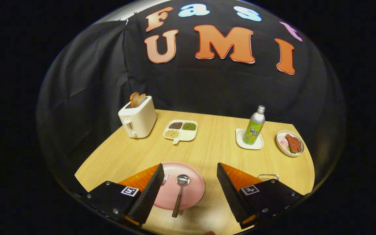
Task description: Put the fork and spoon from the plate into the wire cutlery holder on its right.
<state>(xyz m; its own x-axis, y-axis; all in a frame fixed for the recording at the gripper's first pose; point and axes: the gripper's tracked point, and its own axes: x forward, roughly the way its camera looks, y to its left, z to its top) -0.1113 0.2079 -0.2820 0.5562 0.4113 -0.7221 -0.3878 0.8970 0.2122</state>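
A pink plate (193, 186) lies on the wooden table between my two fingers. On it rests a spoon (180, 192), bowl away from me, handle reaching over the plate's near rim. The fork (165, 179) lies to the spoon's left, mostly hidden behind my left finger; only its tines show. The wire cutlery holder (268, 177) peeks out just behind my right finger, right of the plate. My gripper (189, 178) hangs open above the plate with nothing between its fingers.
Farther back stand a white toaster (138, 121) with toast, a divided dish of beans (180, 130), a green bottle (255, 127) on a white coaster, and a small plate of food (290, 143). The table's edge curves close on both sides.
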